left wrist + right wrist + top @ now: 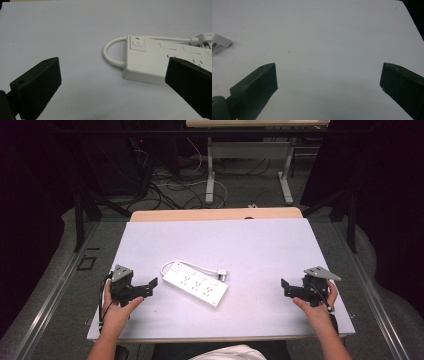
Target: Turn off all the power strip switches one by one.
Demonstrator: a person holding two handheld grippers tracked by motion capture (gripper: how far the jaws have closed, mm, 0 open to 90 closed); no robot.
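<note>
Both hand-held grippers, left [150, 287] & right [286, 288], wide open, empty, flanking white power strip [195, 283] on table [260, 245].

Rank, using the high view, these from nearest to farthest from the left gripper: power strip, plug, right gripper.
1. Power strip, just right of the left gripper.
2. Plug, behind the strip's far side.
3. Right gripper, across the table.
</note>
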